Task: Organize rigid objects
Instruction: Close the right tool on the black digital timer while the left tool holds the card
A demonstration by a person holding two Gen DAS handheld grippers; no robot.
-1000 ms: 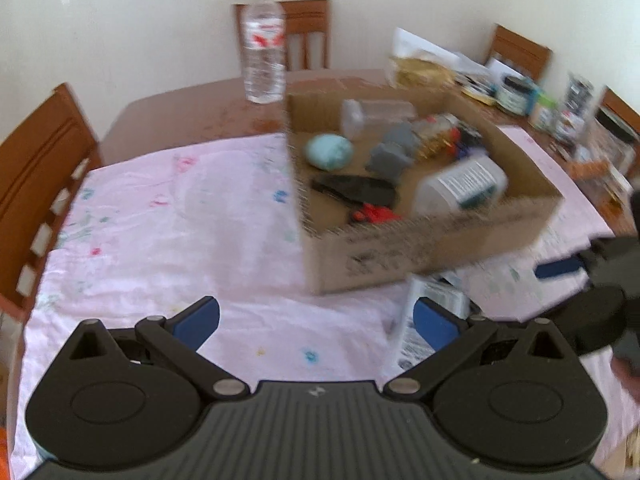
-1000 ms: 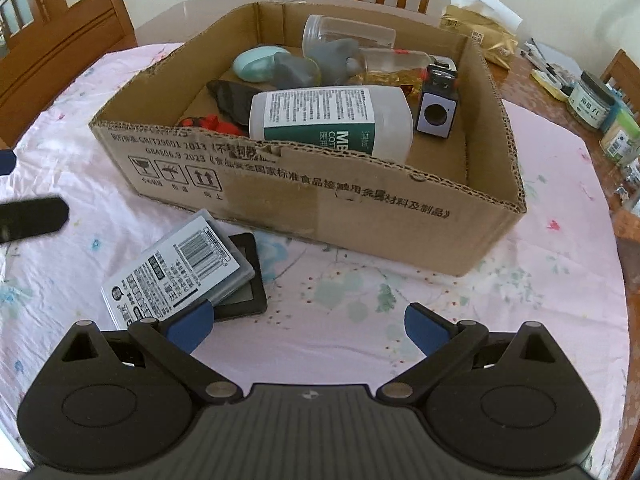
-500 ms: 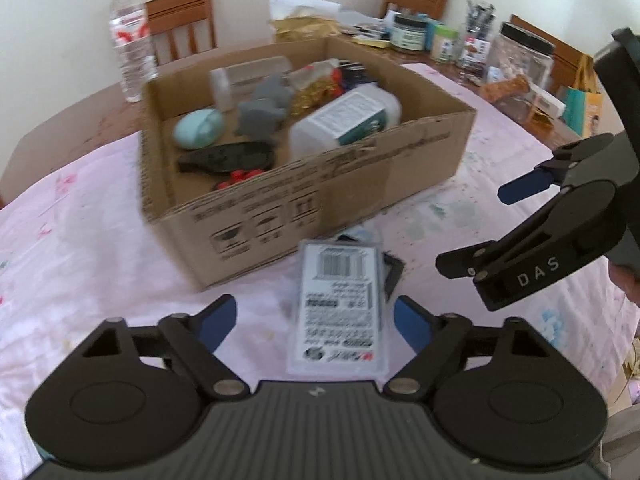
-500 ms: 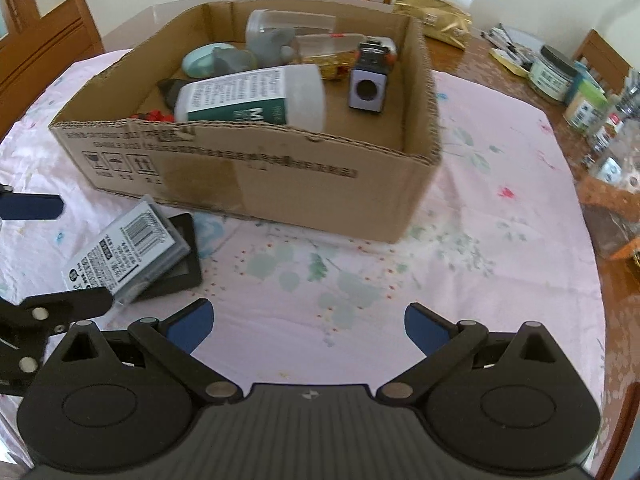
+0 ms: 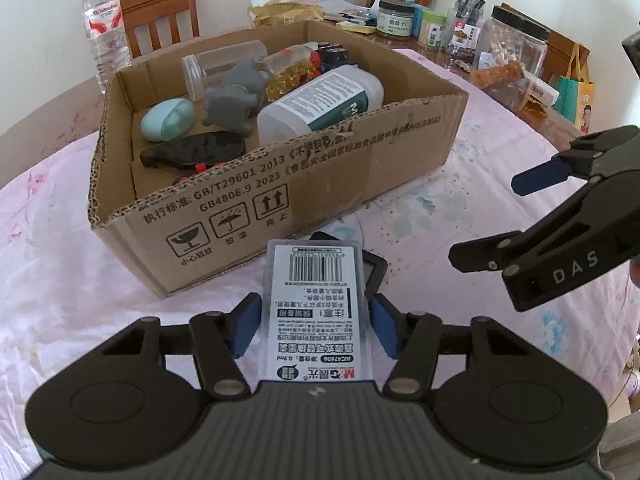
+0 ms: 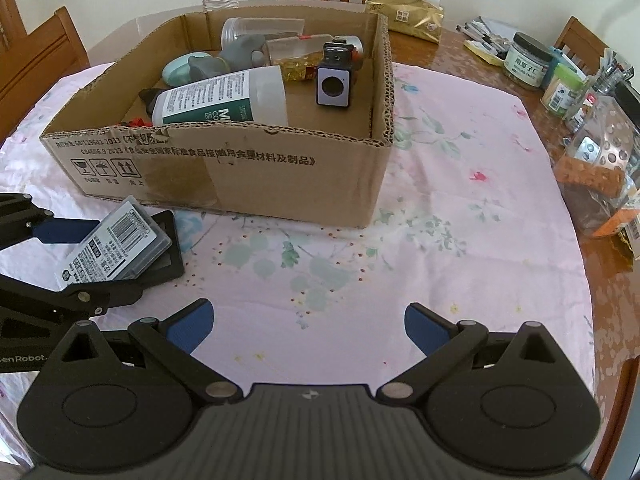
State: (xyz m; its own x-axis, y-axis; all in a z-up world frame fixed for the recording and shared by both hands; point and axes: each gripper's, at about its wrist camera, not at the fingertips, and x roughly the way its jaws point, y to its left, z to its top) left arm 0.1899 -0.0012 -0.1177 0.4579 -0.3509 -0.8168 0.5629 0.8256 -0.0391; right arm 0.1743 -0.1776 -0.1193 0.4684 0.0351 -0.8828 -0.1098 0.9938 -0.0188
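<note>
A clear plastic case with a barcode label point(image 5: 316, 304) lies on a flat black item point(image 5: 374, 270) on the pink cloth, just in front of the cardboard box point(image 5: 280, 200). My left gripper point(image 5: 314, 320) has its blue pads on both sides of the case, closed against it. The case also shows in the right wrist view point(image 6: 116, 246), with the left gripper's fingers point(image 6: 64, 230) around it. My right gripper point(image 6: 308, 326) is open and empty over the cloth, right of the case. The box holds a white bottle point(image 6: 224, 98), a grey toy, a mint oval case and more.
Jars, packets and a big clear container point(image 5: 512, 56) crowd the table's right side. A water bottle point(image 5: 105, 32) stands behind the box. Wooden chairs ring the table. The right gripper shows at the right of the left wrist view point(image 5: 560, 216).
My left gripper swung from the left side of the table to the case, moved forward over it and closed its pads onto it. The right gripper shifted slightly right.
</note>
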